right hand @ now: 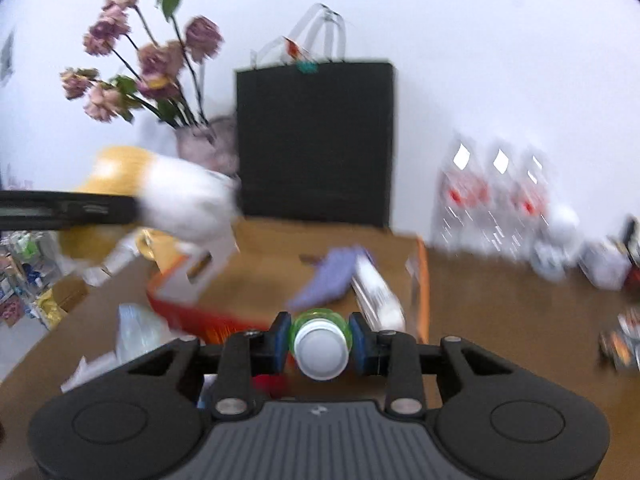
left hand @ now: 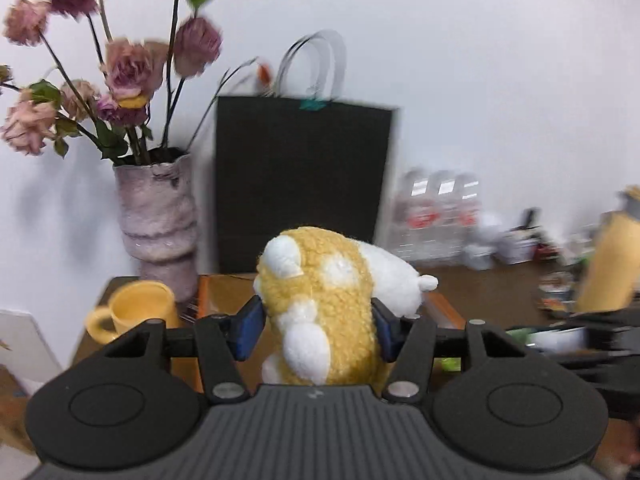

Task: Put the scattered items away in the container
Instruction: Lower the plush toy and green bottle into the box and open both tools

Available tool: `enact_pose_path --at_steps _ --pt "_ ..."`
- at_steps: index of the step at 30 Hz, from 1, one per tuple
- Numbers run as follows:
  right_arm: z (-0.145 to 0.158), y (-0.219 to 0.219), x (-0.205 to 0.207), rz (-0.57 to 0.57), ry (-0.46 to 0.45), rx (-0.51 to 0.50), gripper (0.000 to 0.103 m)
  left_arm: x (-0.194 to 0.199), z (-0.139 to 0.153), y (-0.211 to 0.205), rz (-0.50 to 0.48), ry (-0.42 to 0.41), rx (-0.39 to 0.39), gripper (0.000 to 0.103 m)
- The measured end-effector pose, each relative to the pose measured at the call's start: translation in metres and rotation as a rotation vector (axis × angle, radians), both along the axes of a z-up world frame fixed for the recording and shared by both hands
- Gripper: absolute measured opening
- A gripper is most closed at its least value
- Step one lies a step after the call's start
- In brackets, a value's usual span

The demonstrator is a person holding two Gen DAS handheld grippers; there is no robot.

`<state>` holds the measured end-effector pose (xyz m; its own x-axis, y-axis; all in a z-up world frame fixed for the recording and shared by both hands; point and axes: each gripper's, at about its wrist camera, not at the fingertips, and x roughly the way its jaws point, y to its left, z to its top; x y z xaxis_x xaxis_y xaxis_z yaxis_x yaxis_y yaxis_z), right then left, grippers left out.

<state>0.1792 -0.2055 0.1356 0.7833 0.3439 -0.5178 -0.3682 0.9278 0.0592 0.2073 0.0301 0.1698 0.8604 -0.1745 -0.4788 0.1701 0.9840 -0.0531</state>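
The left gripper (left hand: 318, 326) squeezes a soft, light plush toy (left hand: 320, 304) at its waist, while the right gripper (right hand: 320, 340) clamps a rigid, slippery green bottle (right hand: 320, 346) below its cap.

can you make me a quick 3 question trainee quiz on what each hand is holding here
1. True or false: the left tongs are shut on a fluffy yellow-and-white plush toy.
2. What do the right tongs hold? A) yellow ceramic mug B) small green bottle with a white cap C) purple cloth
3. Fill in: behind the orange-edged cardboard box stands a tall ____ paper bag with handles.

Key
1. True.
2. B: the small green bottle with a white cap sits between the blue pads.
3. Black: the tall black paper bag.
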Motion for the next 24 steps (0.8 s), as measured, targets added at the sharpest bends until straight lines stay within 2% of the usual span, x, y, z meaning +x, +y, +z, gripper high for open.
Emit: enact_pose_path --at_steps 2,4,6,8,11,12,13,16,17,18,19,22,24 --pt "0.013 0.016 0.03 0.017 -0.002 -0.006 0.03 0.051 -0.01 0.004 0.048 0.068 0.012 0.056" --pt "0.022 0.035 0.067 0.018 0.013 -0.013 0.03 0.093 -0.028 0.011 0.085 0.157 -0.014 0.056" --pt "0.016 0.051 0.107 0.01 0.065 -0.027 0.03 0.129 -0.048 0.015 0.105 0.244 -0.044 0.056" --pt "0.008 0.065 0.146 0.007 0.125 -0.032 0.03 0.151 -0.063 0.016 0.124 0.291 -0.044 0.056" --pt "-0.017 0.075 0.199 -0.022 0.246 0.022 0.03 0.184 -0.086 0.017 0.152 0.361 -0.043 0.056" --pt "-0.026 0.077 0.214 -0.033 0.279 0.043 0.03 0.194 -0.093 0.017 0.16 0.383 -0.044 0.058" --pt "-0.036 0.079 0.229 -0.043 0.314 0.062 0.03 0.201 -0.097 0.018 0.162 0.4 -0.048 0.064" --pt "-0.055 0.083 0.251 -0.062 0.369 0.1 0.032 0.217 -0.104 0.022 0.174 0.459 -0.063 0.071" --pt "-0.058 0.085 0.253 -0.061 0.37 0.101 0.038 0.219 -0.105 0.023 0.179 0.468 -0.065 0.071" --pt "-0.06 0.087 0.255 -0.061 0.371 0.101 0.038 0.22 -0.105 0.024 0.182 0.46 -0.05 0.074" --pt "-0.062 0.089 0.257 -0.06 0.371 0.101 0.043 0.22 -0.104 0.024 0.182 0.446 -0.032 0.077" --pt "-0.056 0.092 0.259 -0.053 0.347 0.079 0.062 0.222 -0.106 0.026 0.173 0.437 -0.006 0.077" --pt "-0.053 0.091 0.26 -0.051 0.349 0.074 0.063 0.222 -0.106 0.025 0.164 0.44 -0.003 0.077"
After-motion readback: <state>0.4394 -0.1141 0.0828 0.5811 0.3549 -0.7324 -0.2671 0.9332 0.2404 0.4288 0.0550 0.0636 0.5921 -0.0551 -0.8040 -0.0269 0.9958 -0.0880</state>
